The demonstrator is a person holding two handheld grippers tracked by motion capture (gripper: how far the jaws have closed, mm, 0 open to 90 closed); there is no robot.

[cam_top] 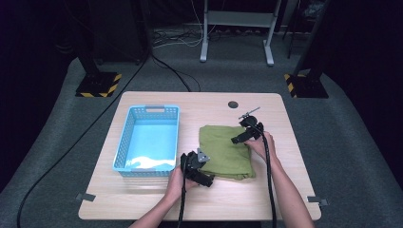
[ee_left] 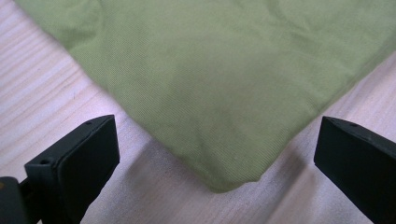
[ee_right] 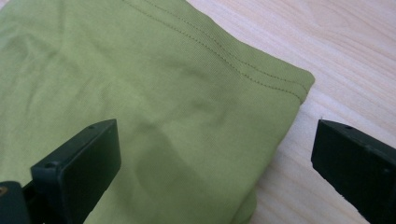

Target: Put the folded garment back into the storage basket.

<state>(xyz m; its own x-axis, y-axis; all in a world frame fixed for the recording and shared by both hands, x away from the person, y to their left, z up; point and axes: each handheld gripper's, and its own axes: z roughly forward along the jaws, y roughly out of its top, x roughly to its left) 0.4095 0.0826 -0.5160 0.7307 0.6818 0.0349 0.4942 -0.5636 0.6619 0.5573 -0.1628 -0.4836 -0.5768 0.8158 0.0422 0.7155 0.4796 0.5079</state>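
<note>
Two grippers at a folded green cloth (cam_top: 224,151) on the bench (cam_top: 266,199).
Left gripper (ee_left: 217,158) and right gripper (ee_right: 215,158) both hold jaws wide over cloth corners; blue basket (cam_top: 124,142) sits just beside.

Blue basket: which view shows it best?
High view. The blue basket sits whole on the table, left of the folded green cloth, its inside visible. Both gripper views look at the cloth and the wood past open jaws.
</note>
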